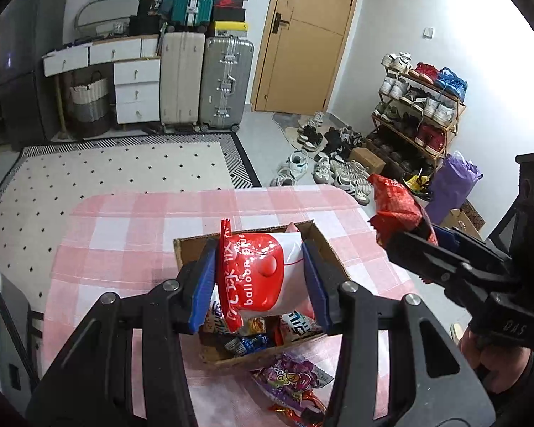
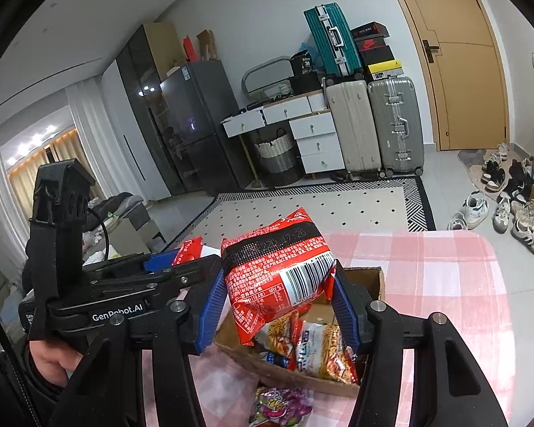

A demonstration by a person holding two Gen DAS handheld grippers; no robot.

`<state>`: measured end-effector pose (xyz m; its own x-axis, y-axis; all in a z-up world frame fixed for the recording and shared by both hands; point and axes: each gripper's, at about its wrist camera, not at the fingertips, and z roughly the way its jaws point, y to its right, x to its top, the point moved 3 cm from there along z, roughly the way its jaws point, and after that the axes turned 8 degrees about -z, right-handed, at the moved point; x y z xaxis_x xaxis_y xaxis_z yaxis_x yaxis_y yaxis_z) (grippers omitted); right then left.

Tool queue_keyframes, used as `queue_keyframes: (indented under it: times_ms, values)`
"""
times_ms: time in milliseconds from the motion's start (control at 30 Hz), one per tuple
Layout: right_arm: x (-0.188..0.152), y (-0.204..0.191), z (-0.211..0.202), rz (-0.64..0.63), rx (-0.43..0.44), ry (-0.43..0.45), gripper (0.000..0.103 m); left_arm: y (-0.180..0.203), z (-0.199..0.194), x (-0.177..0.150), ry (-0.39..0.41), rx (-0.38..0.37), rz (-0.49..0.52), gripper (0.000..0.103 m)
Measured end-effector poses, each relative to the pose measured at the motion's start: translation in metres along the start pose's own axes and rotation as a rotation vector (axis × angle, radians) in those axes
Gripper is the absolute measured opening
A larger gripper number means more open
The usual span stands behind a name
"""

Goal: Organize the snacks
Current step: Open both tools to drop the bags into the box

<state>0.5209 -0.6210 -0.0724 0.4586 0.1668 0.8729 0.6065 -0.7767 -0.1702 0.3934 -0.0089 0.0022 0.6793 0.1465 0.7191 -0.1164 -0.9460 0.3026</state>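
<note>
A cardboard box sits on the pink checked tablecloth and holds several snack packets. My left gripper is shut on a red and white "balloon glue" bag, held over the box. My right gripper is shut on a red noodle packet with a barcode, held above the box. In the left wrist view the right gripper shows at the right with that red packet. The left gripper shows at the left of the right wrist view.
A purple candy bag and a red-orange wrapper lie on the tablecloth just in front of the box. The purple bag also shows in the right wrist view. Beyond the table are a rug, suitcases, drawers and a shoe rack.
</note>
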Motion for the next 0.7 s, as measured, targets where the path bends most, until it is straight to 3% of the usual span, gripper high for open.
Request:
queue_keyframes:
  times_ms: [533, 600, 633, 700]
  values:
    - [-0.025, 0.041, 0.076, 0.03, -0.014, -0.104, 0.056, -0.024, 0.103, -0.011, -0.09, -0.011, -0.044, 0.045]
    - [-0.03, 0.045, 0.085, 0.036, -0.004, -0.129, 0.061, -0.03, 0.114, -0.011, -0.088, 0.016, -0.066, 0.053]
    - [-0.032, 0.047, 0.087, 0.041, 0.0, -0.132, 0.064, -0.035, 0.119, -0.01, -0.095, 0.021, -0.085, 0.064]
    - [-0.034, 0.049, 0.086, 0.039, 0.001, -0.12, 0.074, -0.042, 0.122, -0.011, -0.089, -0.002, -0.113, 0.068]
